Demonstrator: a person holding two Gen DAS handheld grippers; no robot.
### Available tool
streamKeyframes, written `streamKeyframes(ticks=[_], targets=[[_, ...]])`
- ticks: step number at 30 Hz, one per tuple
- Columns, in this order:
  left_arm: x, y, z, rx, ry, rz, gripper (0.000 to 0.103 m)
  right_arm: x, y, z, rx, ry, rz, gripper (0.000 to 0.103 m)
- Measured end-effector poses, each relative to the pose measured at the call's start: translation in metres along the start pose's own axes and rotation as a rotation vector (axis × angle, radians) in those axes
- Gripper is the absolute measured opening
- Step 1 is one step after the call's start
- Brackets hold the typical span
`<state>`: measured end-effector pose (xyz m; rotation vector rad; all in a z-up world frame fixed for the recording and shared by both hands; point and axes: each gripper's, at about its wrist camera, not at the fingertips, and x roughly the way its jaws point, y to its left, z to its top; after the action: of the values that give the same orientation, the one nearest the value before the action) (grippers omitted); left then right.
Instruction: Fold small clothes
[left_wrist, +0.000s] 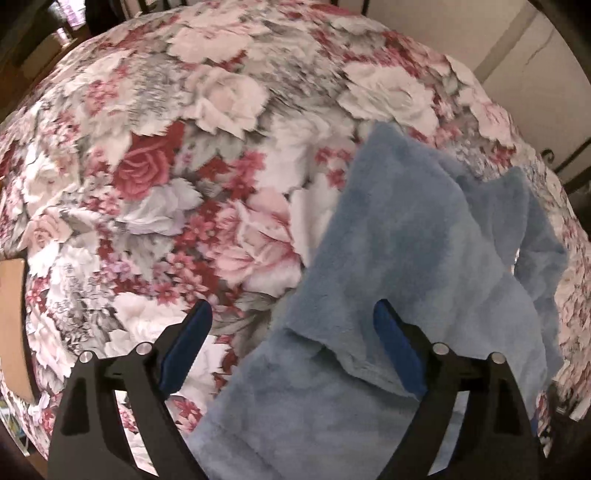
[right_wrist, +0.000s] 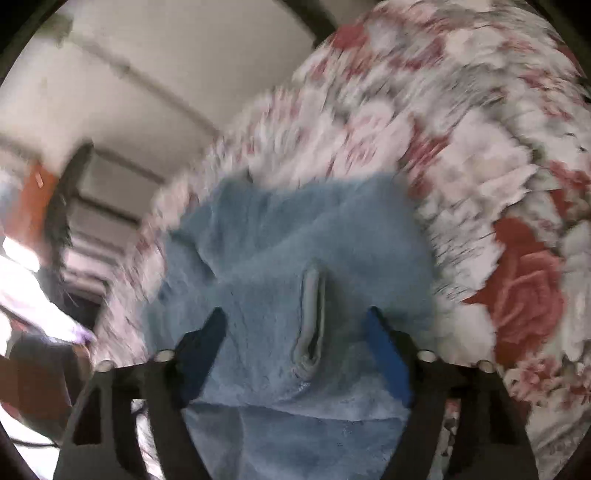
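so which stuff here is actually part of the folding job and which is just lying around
Part of the job:
- blue fleece cloth
- left claw, open over the cloth's edge
- right claw, open, a cloth ridge between its pads

Just lying about:
- floral bedspread
- brown cardboard at the bed's edge

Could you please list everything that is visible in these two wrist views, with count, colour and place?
Fleece cloth: one, light blue, rumpled and partly folded over itself, lying on the bedspread under both grippers; a raised hemmed fold shows between the right gripper's jaws.
Floral bedspread: one, white, pink and dark red roses with grey leaves, covering the whole surface.
Wall: pale cream, beyond the bed's edge.
Cardboard-brown panel: one, at the left edge of the left wrist view; what it is I cannot tell.
Left gripper: one, black with blue pads, jaws wide open, one pad over the cloth, the other over the bedspread.
Right gripper: one, black with blue pads, jaws apart either side of the cloth's fold, not pressing it.
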<state>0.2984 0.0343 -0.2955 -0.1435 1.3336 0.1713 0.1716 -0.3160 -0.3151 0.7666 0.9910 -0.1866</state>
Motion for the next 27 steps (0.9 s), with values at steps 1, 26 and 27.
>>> streamKeyframes(ticks=[1, 26, 27], targets=[[0.005, -0.004, 0.000, 0.017, 0.014, 0.006, 0.086, 0.001, -0.001, 0.000, -0.006, -0.006, -0.027, 0.029], [0.020, -0.048, 0.010, 0.159, 0.003, 0.009, 0.094, -0.003, 0.050, -0.011, -0.215, -0.019, -0.082, 0.039], [0.008, -0.049, 0.013, 0.162, -0.043, -0.009, 0.094, -0.005, 0.058, -0.009, -0.236, -0.035, -0.082, 0.040]])
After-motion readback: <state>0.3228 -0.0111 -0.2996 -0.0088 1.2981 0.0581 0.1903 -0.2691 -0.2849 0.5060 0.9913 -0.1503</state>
